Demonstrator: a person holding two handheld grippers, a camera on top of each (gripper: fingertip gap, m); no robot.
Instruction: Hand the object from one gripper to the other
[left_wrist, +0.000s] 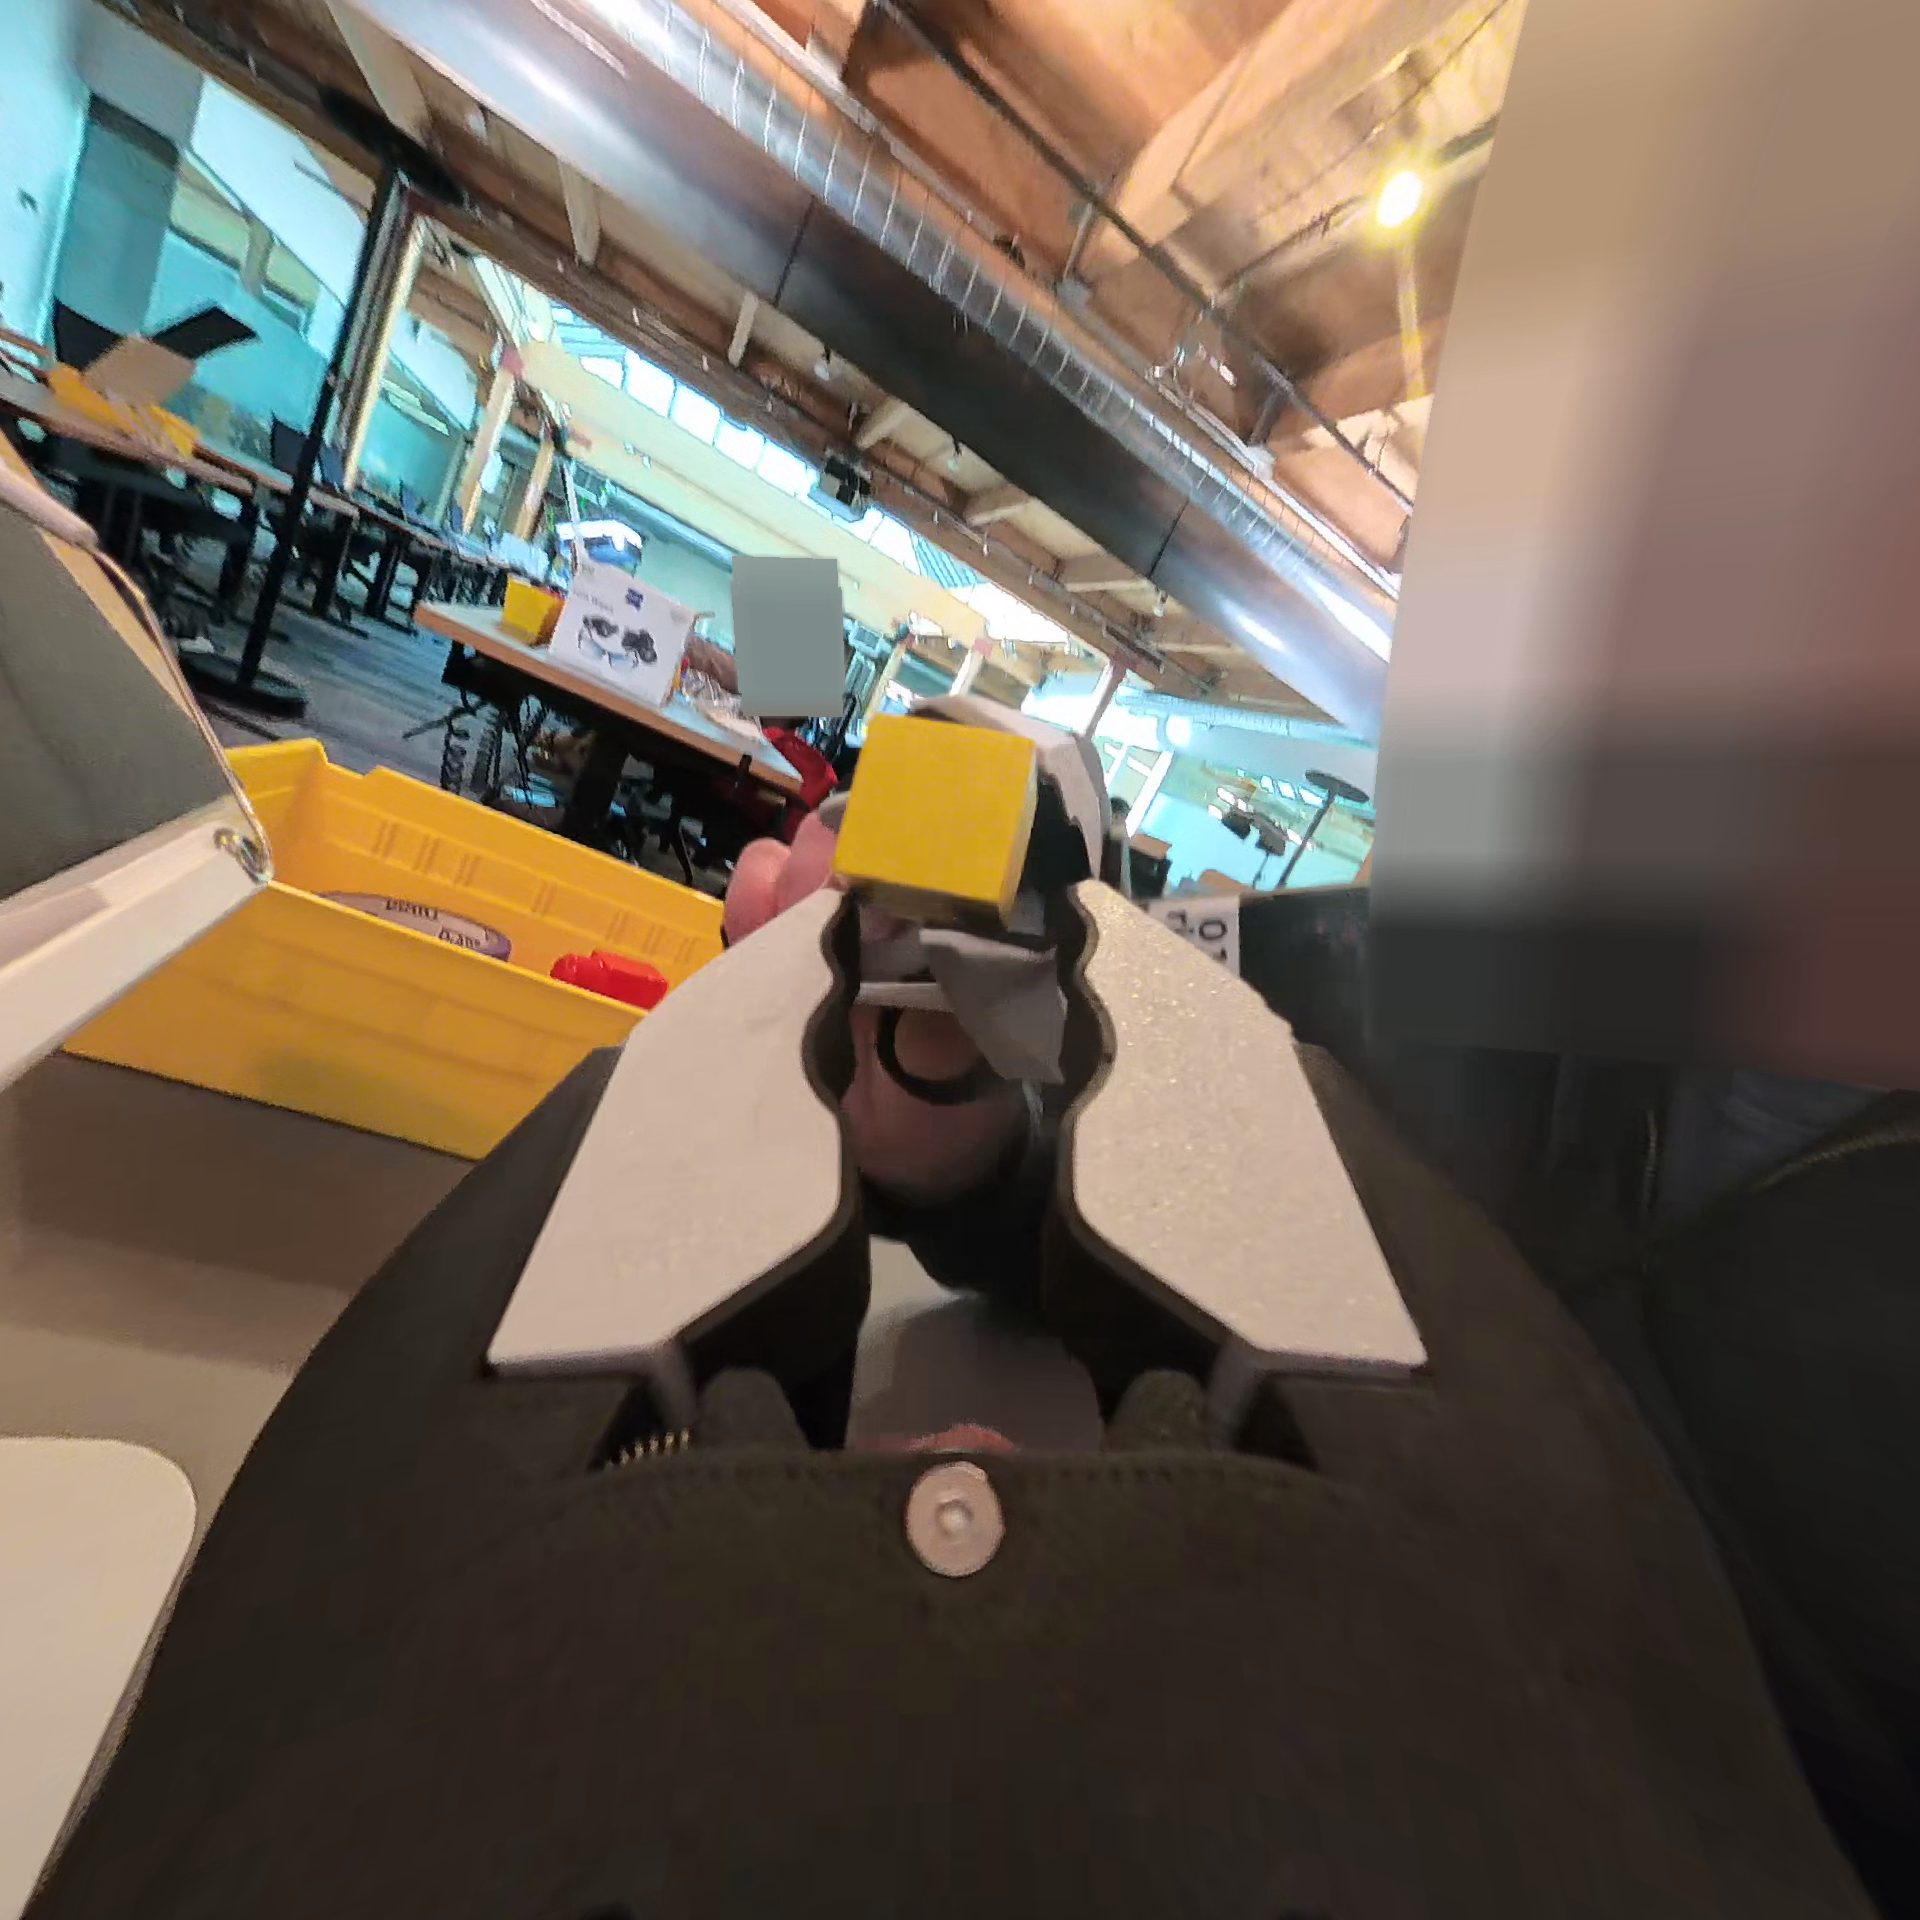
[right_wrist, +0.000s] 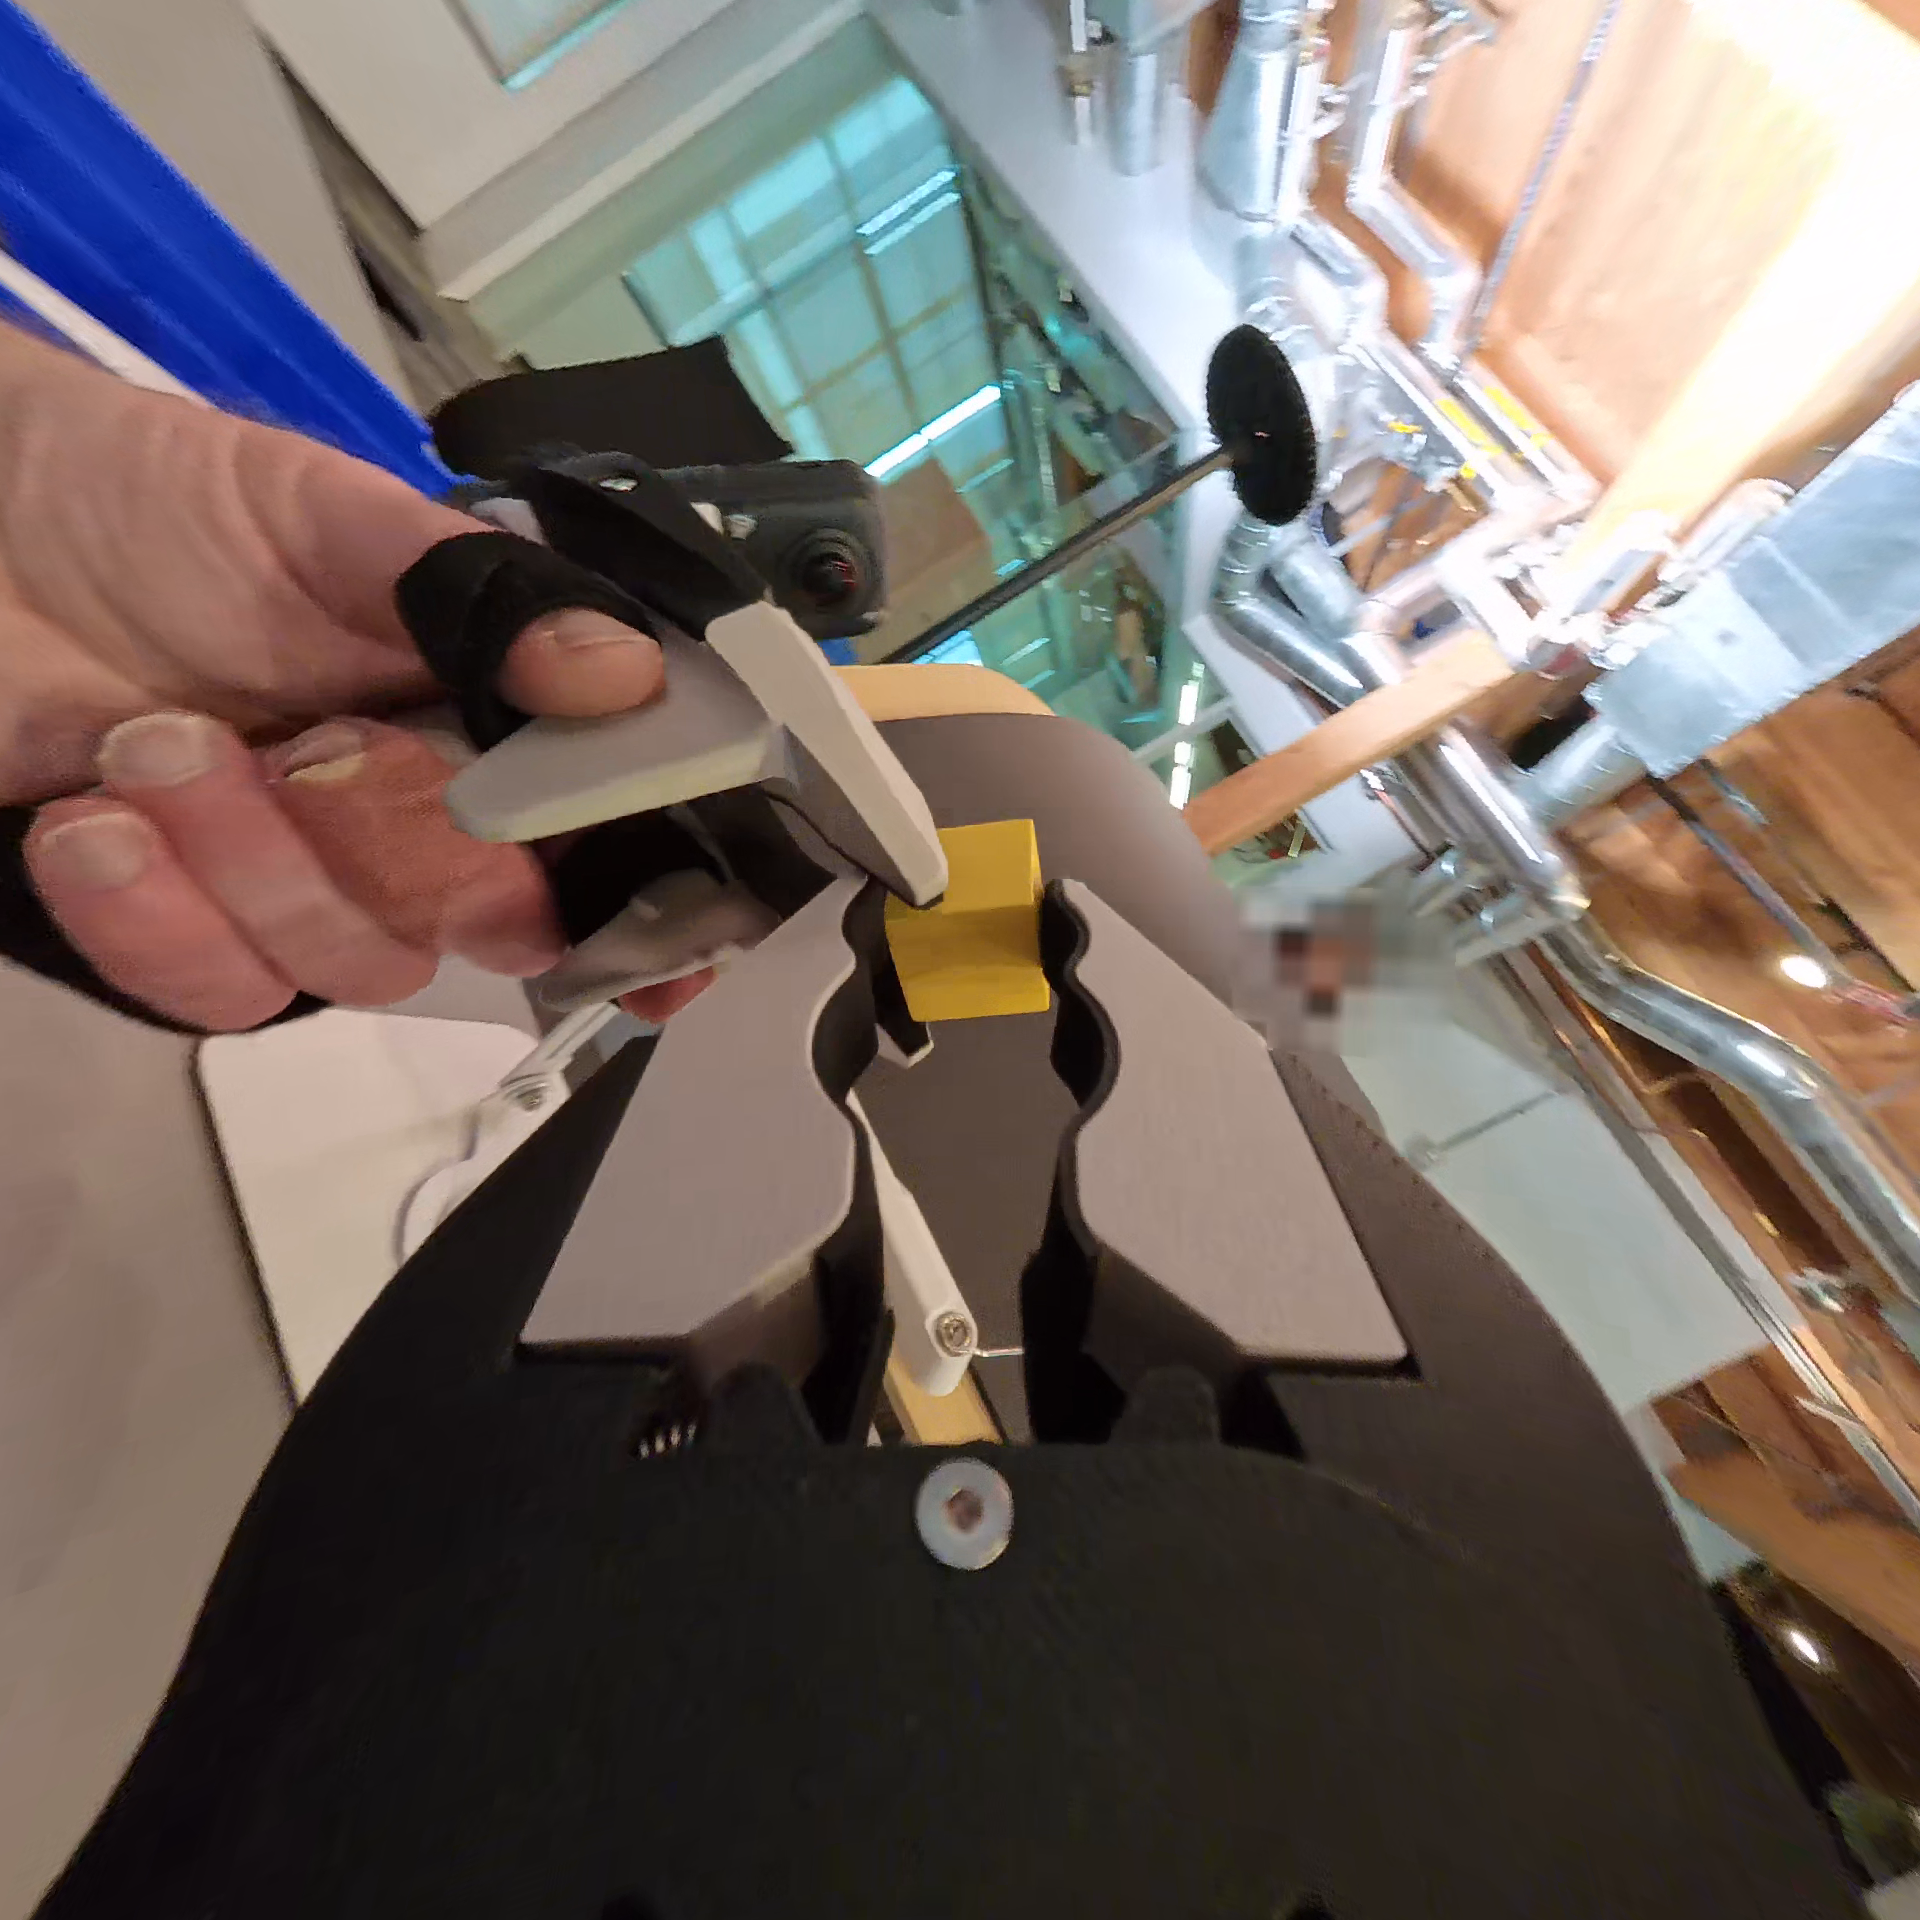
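A yellow block (right_wrist: 966, 925) is gripped between the fingers of the right gripper (right_wrist: 961, 940), while the left gripper (left_wrist: 961, 909) is also closed on it from the left. A yellow bin (left_wrist: 416, 935) is seen on the tabletop (left_wrist: 156, 1226) at far left.

Block (right_wrist: 971, 935) is plain yellow, no pattern. Both hand-held grippers, left (left_wrist: 961, 920) & right (right_wrist: 961, 940): grey fingers w/ black inner pads, black bodies. Bin (left_wrist: 343, 997) yellow, tabletop (left_wrist: 156, 1226) grey-beige.
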